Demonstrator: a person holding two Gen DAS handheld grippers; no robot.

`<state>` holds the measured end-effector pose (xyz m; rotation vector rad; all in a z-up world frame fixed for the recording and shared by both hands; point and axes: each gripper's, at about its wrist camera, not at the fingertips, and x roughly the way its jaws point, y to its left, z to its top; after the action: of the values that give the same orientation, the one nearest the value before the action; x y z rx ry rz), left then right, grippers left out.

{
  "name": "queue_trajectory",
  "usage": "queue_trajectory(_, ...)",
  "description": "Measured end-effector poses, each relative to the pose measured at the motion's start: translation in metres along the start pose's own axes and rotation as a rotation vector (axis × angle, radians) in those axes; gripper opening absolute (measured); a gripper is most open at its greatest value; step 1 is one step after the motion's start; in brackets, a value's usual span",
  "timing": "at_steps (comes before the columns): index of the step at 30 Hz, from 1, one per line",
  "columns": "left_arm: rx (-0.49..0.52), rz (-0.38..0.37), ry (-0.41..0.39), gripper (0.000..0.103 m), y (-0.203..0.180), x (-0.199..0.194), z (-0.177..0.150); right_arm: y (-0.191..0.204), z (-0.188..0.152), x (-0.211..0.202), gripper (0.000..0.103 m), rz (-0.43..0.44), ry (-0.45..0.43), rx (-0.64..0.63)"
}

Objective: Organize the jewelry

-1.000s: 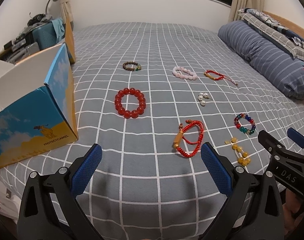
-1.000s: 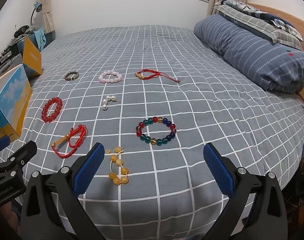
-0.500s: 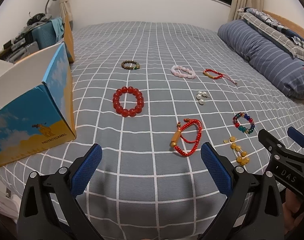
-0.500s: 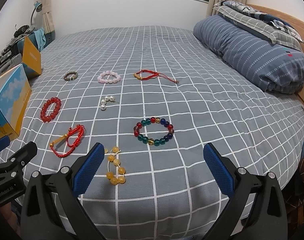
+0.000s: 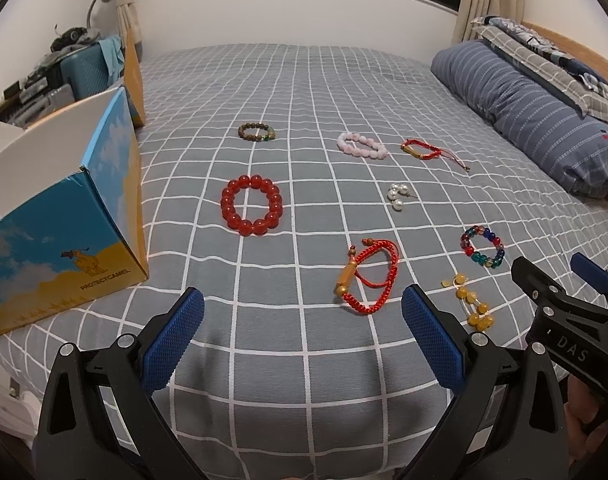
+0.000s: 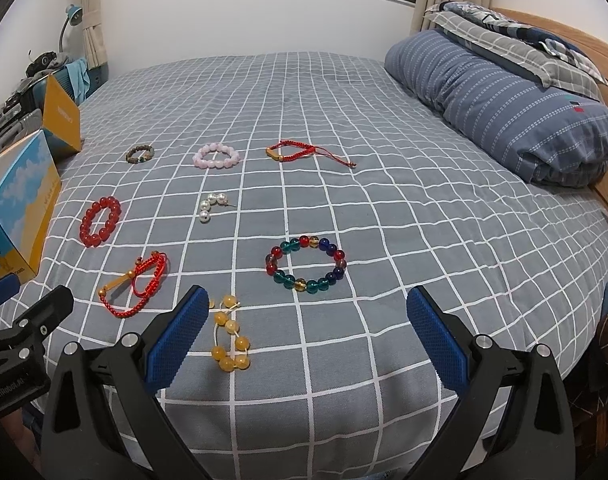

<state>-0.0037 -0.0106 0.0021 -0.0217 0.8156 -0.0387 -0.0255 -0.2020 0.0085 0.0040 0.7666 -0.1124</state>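
Left wrist view has the left tongs point(image 5: 300, 330) spread wide with nothing between the blue pads, hovering over the near edge of the grey bed with the white grid cover point(image 5: 304, 80). Right tongs point(image 6: 304, 334) are the same deal: wide open, holding nothing.

All the jewelry is loose on the bed. I count 8 pieces: a chunky red bead bracelet point(image 5: 251, 205), a small brown wooden bead bracelet point(image 5: 256, 132), a pale pink bead bracelet point(image 5: 360, 145), a thin red cord bracelet with a gold bar point(image 5: 420, 149), a cluster of white pearls point(image 5: 397, 194), a multicolour glass bead bracelet point(image 5: 482, 247), a woven red cord bracelet with a gold tube point(image 5: 367, 278), and a yellow amber bead strand point(image 6: 228, 338).

My guess is this is the reach-in step, nothing picked yet. The woven red one sits just ahead of the left tongs, the yellow strand just beside the right tongs' left pad. I'd come down straight, straddle 1 side of the loop rather than the whole ring, and pinch cord or beads without bunching the soft cover.

The blue and yellow open cardboard box point(image 5: 60, 224), likely the drop spot, shows its white inside wall only in the left view. The right view shows the yellow strand whole; the left one hides part of it.
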Motion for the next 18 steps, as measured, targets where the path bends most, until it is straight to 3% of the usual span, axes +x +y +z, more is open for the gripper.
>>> queue_trajectory(18,-0.004,-0.004,0.013,0.097,0.0009,0.0068,0.0077,0.0003,0.0084,-0.0001,0.095,0.005,-0.004,0.009)
